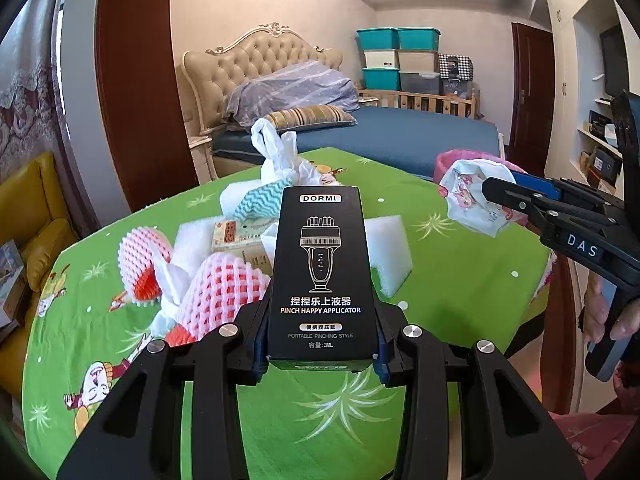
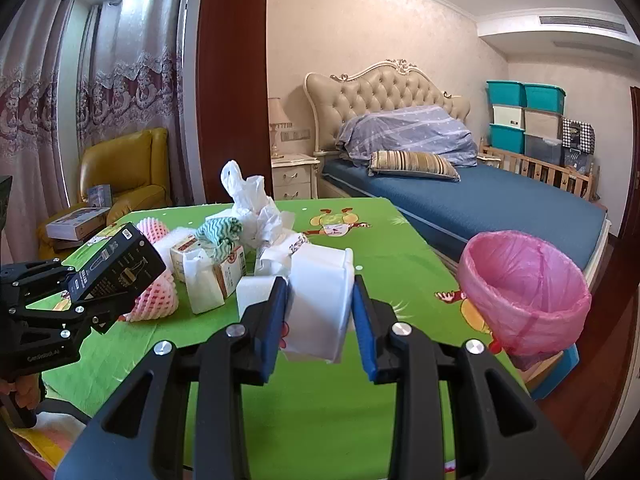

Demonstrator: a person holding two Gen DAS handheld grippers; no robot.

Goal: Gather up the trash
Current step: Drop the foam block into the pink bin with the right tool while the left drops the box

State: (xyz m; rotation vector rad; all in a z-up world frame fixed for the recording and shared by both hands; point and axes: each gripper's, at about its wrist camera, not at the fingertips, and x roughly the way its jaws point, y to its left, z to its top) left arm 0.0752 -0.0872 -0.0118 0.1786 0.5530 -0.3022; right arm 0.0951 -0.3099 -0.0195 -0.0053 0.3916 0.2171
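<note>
Left gripper (image 1: pixel 320 360) clamps the black box (image 1: pixel 320 272) tight by its lower end, lifted above the green table (image 1: pixel 120 344). Left of the box, pink foam nets (image 1: pixel 228 284) sit beside tissue, cartons and a white bag (image 2: pixel 244 188), all crowded mid-table. Bare green cloth lies between that heap and the near edge. Right of the box, the right gripper (image 2: pixel 320 312) pinches a white printed wrapper (image 2: pixel 320 300), held off the table. Further right, past the table's right edge, the pink-lined bin (image 2: pixel 524 296) gapes open, with clear air between wrapper and rim
</note>
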